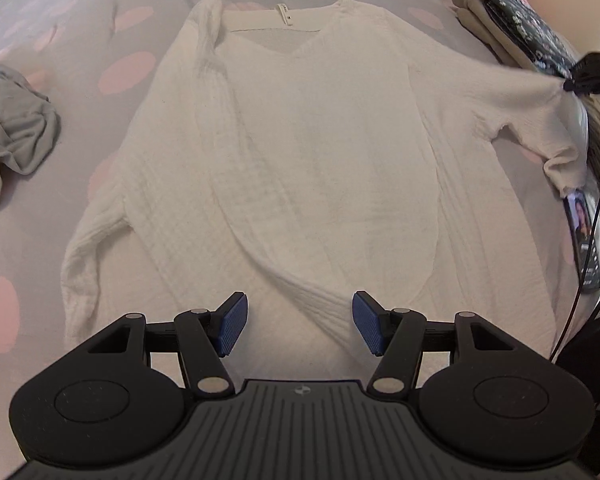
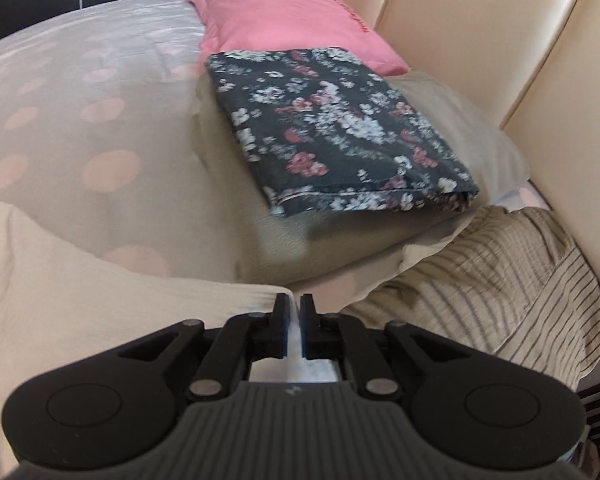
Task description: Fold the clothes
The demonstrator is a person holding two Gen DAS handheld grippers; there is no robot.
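A white long-sleeved blouse lies spread flat on the bed, collar at the far end. My left gripper hangs open just above the blouse's near hem, with nothing between its blue pads. At the right edge of the left wrist view, my right gripper holds the blouse's right sleeve, lifted and pulled taut off the bed. In the right wrist view the right gripper has its jaws nearly together with white cloth pinched between them. The rest of the blouse trails off to the left.
A crumpled grey garment lies at the left. A folded dark floral garment rests on a folded beige one, beside a pink pillow and a padded headboard. Striped fabric and a phone lie at the right.
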